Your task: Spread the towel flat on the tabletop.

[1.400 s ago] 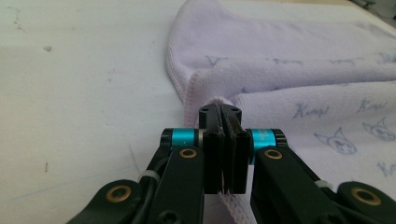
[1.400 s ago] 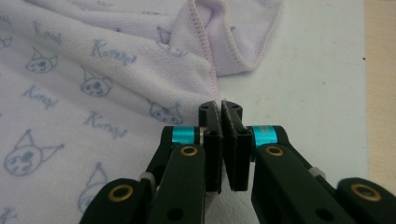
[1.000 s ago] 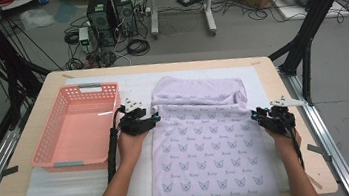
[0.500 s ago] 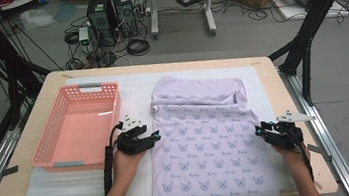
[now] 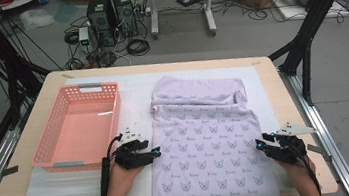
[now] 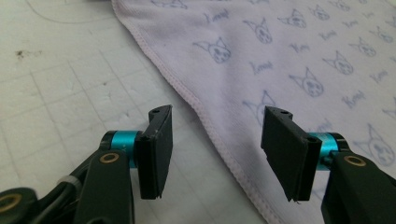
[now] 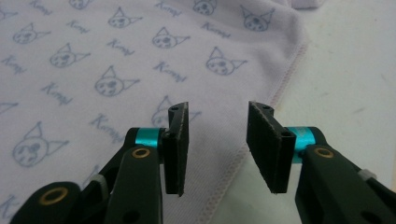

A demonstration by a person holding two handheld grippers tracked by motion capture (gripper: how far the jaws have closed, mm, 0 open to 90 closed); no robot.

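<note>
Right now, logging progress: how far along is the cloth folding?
One fold looks done: the lilac cloth has its far end doubled over. Both claws, left and right, stand open at its side hems, gripping nothing. The next fold remains; the pink basket holds nothing.

Cloth [image 5: 209, 149]: pale lilac, printed all over with small blue-grey cat-face outlines and a short script word (too small to read), edge stitched in slightly pinker thread. Basket [image 5: 48, 151]: salmon pink with a lattice of holes. Mat [image 5: 134, 90] under them: white, faint grid in the left gripper view. Table [image 5: 270, 73]: light wood. Left gripper [image 6: 215, 140] and right gripper [image 7: 217, 140]: black jaws, teal collars, brass-looking rivets.
</note>
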